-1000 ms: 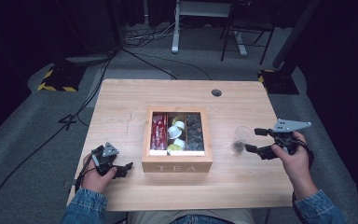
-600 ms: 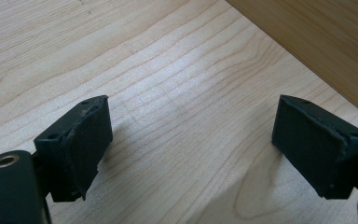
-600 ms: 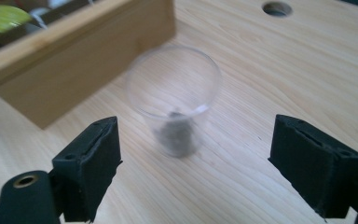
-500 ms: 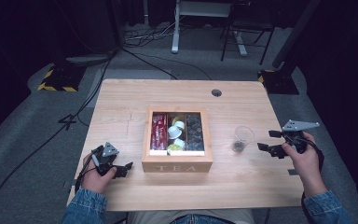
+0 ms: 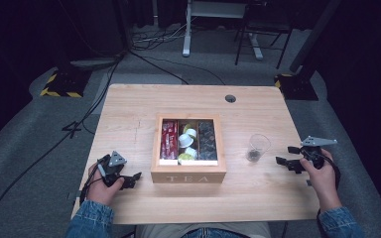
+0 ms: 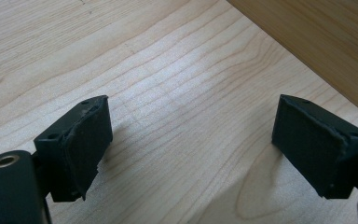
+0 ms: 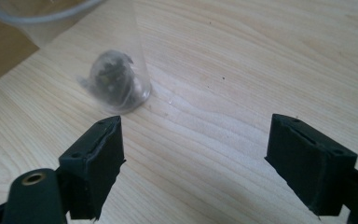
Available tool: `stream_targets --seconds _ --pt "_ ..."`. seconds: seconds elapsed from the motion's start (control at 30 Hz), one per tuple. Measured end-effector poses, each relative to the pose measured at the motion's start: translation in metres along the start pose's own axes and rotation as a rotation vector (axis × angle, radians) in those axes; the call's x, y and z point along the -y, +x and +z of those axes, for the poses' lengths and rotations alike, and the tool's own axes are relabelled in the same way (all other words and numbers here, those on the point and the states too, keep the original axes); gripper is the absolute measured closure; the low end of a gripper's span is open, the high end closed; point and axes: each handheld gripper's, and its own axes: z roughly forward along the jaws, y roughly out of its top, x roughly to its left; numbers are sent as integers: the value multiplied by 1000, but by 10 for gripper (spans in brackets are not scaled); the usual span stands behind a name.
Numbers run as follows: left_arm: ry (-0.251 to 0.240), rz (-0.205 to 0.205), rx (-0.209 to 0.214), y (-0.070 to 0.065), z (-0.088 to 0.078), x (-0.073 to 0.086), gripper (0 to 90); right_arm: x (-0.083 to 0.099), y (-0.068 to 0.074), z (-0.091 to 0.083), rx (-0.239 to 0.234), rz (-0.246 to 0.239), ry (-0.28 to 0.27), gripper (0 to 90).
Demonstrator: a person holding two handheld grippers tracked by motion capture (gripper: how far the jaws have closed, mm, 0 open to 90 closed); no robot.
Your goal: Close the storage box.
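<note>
Clear cup [image 5: 258, 147] (dark lump inside) just beside right gripper [image 5: 288, 155], jaws spread, left gripper [image 5: 132, 180] jaws spread near tea box [image 5: 188, 174], bare table [image 5: 129, 119] around

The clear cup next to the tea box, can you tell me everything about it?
The clear cup looks like thin see-through plastic, wider at the rim than at the base. It stands upright on the wooden table, right of the tea box and apart from it. A small dark lump sits at its bottom. The open right gripper is nearby, not touching it.

High view overhead facing forward, claw views close above table [image 5: 129, 109], shared tabletop
</note>
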Motion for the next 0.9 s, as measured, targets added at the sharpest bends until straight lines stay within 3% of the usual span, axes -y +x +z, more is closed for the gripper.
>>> stream_targets --seconds 0.33,0.63,0.9 --pt "0 0 0 0 0 0 125 12 -3 15 24 -16 28 190" --pt "0 0 0 0 0 0 125 18 8 27 22 -95 39 170" --pt "0 1 0 0 0 0 125 23 15 31 46 -90 28 151"
